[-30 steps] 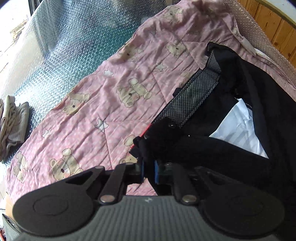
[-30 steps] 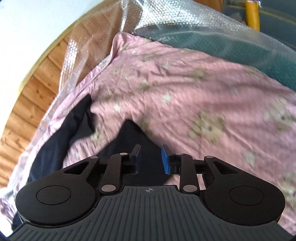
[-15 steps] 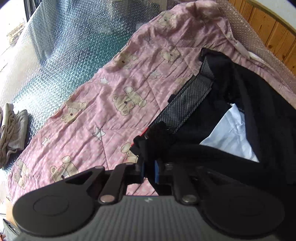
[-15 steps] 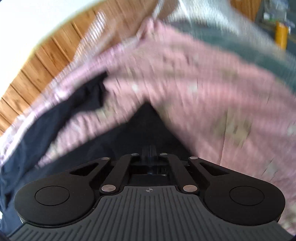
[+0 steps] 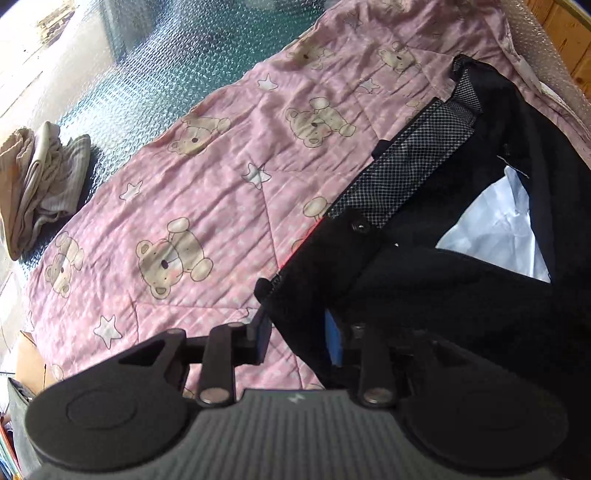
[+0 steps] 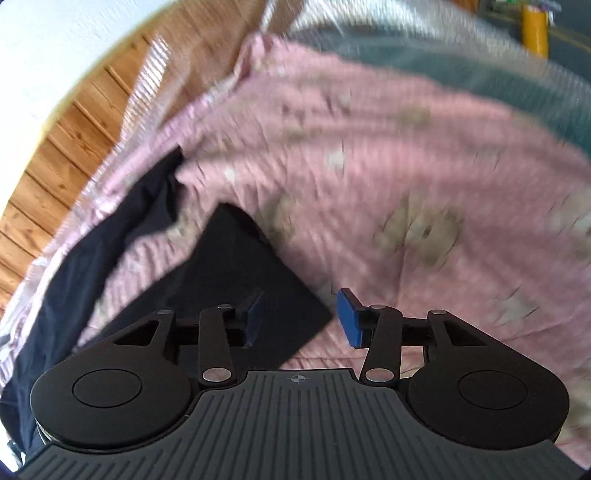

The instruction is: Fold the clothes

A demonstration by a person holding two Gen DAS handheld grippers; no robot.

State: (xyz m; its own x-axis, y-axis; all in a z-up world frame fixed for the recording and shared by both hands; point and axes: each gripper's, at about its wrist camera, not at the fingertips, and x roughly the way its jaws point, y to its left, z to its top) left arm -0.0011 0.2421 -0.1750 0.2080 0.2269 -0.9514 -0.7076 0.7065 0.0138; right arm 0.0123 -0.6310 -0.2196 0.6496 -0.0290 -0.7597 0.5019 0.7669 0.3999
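A black pair of trousers (image 5: pixel 443 280) with a mesh-lined waistband (image 5: pixel 402 173) and white pocket lining (image 5: pixel 498 229) lies on a pink bear-print quilt (image 5: pixel 207 206). My left gripper (image 5: pixel 297 328) is open, its fingers either side of the waistband corner, which lies loose between them. In the blurred right wrist view, my right gripper (image 6: pixel 301 319) is open over a corner of the black trouser leg (image 6: pixel 240 273), which lies flat on the quilt (image 6: pixel 406 177). A second black leg (image 6: pixel 122 229) lies to the left.
A folded beige garment (image 5: pixel 40 181) lies on the bubble-wrap-covered surface (image 5: pixel 155 62) left of the quilt. A wooden panelled wall (image 6: pixel 59 147) runs along the far side. A yellow post (image 6: pixel 533 29) stands at the far right.
Both grippers have opened. The left has let go of the waistband corner. The right has let go of the trouser leg, which now lies flat.
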